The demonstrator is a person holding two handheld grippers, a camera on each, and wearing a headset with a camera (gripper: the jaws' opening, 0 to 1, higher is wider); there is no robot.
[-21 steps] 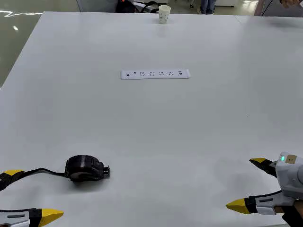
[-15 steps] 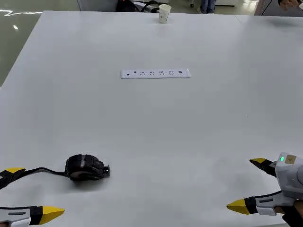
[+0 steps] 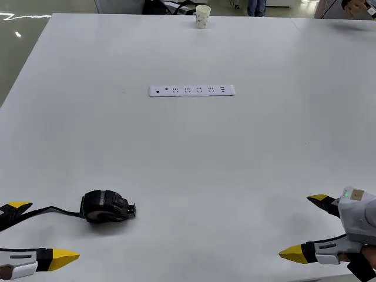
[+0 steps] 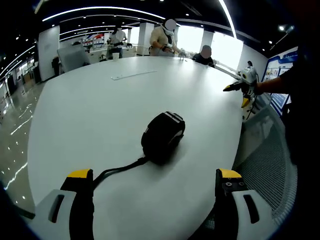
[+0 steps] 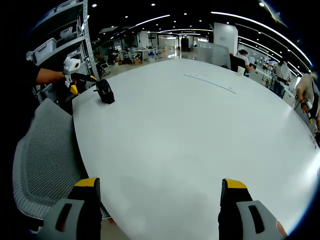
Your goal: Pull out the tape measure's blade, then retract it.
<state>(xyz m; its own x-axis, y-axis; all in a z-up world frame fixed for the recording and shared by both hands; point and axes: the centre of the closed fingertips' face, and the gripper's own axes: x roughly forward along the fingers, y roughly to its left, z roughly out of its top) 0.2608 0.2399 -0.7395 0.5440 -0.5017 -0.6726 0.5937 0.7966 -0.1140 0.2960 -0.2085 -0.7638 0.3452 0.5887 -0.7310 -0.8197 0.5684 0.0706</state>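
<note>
White tabletop (image 3: 247, 153), left gripper (image 4: 154, 175) and right gripper (image 5: 160, 182) both agape, black hard-cased tape measure (image 4: 163, 136) just ahead of the left: probably dense, best clamped across its case.

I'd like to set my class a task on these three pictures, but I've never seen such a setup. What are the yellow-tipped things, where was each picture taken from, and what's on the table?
There is no robot: a person holds a two-jawed, yellow-tipped tool in each hand, the left gripper and the right gripper. The wide picture comes from a camera on the person's head, looking down at a white table. The two round pictures come from a camera on each gripper, looking out between its jaws. On the table lie a black tape measure, its strap trailing towards the left gripper, a white power strip farther off and a paper cup near the far edge. Both grippers are open and hold nothing.
</note>
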